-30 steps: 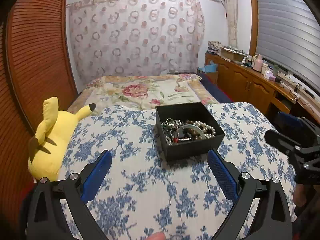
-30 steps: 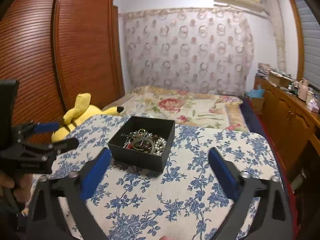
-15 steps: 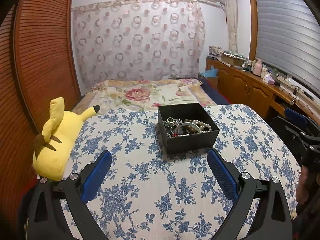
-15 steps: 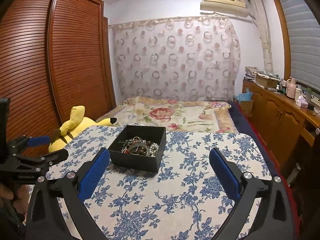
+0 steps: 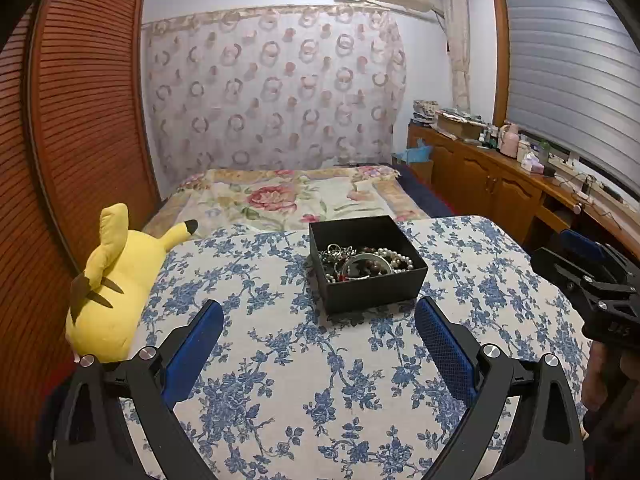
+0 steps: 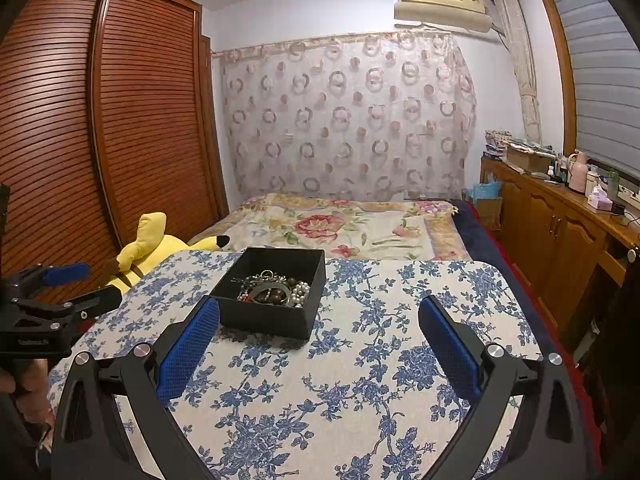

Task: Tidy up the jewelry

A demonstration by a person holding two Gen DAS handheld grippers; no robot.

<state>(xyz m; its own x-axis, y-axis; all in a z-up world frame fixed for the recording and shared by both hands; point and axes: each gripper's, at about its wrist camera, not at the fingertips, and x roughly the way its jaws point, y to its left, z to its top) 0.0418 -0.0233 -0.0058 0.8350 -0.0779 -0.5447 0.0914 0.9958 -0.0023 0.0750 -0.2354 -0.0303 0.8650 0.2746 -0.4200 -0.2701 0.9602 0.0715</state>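
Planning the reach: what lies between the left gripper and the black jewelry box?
Only bare blue-floral tablecloth separates left gripper from black jewelry box, per left wrist view.

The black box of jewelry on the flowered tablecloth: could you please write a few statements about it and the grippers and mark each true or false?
1. The black box has no lid on it. True.
2. The left gripper is shut on a pearl necklace. False: it is open and holds nothing.
3. The jewelry lies in a tangled heap inside the box. True.
4. The yellow plush toy sits inside the box. False: it lies off the tablecloth's left edge, apart from the box.
5. The right gripper is open. True.
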